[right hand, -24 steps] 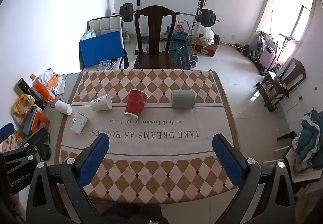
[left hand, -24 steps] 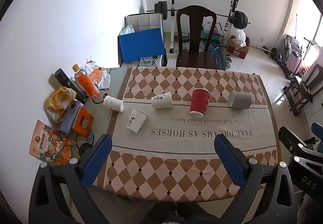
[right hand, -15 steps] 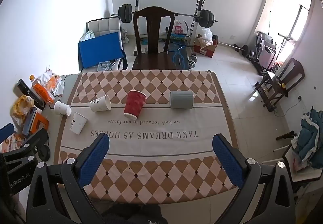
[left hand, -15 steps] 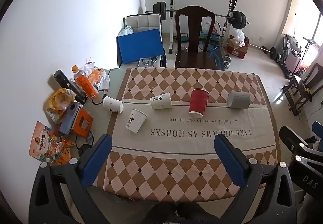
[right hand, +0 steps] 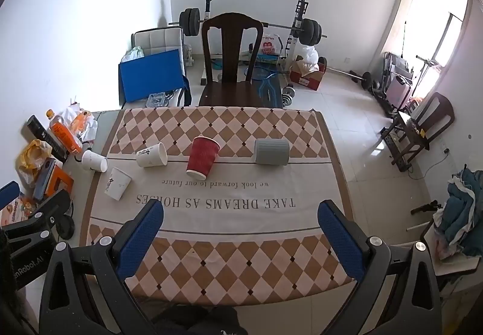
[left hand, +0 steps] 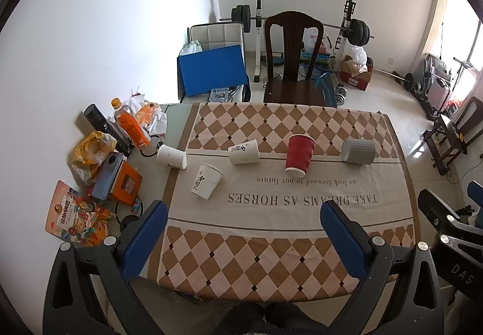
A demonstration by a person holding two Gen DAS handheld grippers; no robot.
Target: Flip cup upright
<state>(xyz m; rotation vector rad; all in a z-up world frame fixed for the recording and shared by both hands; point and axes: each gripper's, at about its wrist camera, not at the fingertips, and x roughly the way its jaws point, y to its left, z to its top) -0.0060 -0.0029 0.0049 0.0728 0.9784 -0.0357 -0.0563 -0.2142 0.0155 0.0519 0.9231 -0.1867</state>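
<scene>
The table [left hand: 181, 123] fills the middle of both views, most of it under a checked tablecloth [left hand: 286, 247] printed with a band of text. At its far edge stands a dark wooden chair [left hand: 292, 63], with a weight bench and barbell [left hand: 356, 31] behind it against the far wall and a blue board [left hand: 211, 70] leaning to the left of the chair.

The left gripper [left hand: 243, 232] hangs over the near edge of the table, its jaws spread wide with nothing between them. The right gripper [right hand: 241, 230] sits likewise over the near edge, jaws wide apart and empty.

Across the middle of the cloth lie the cups, all on their sides. Furthest right is a grey ribbed cup [left hand: 358, 151]. Left of it, well apart, is a red ribbed cup [left hand: 299, 156], its white rim pointing near. Further left lies a white cup with black lettering [left hand: 244, 151], then nearer and to the left another white lettered cup [left hand: 206, 181]. A plain white cup [left hand: 172, 156] lies at the left border of the cloth, partly on the bare table.

On the bare left strip of the table sits clutter: an orange bottle [left hand: 130, 125], a yellow bag [left hand: 93, 147], an orange box [left hand: 126, 184] and a colourful snack packet [left hand: 75, 215].
</scene>
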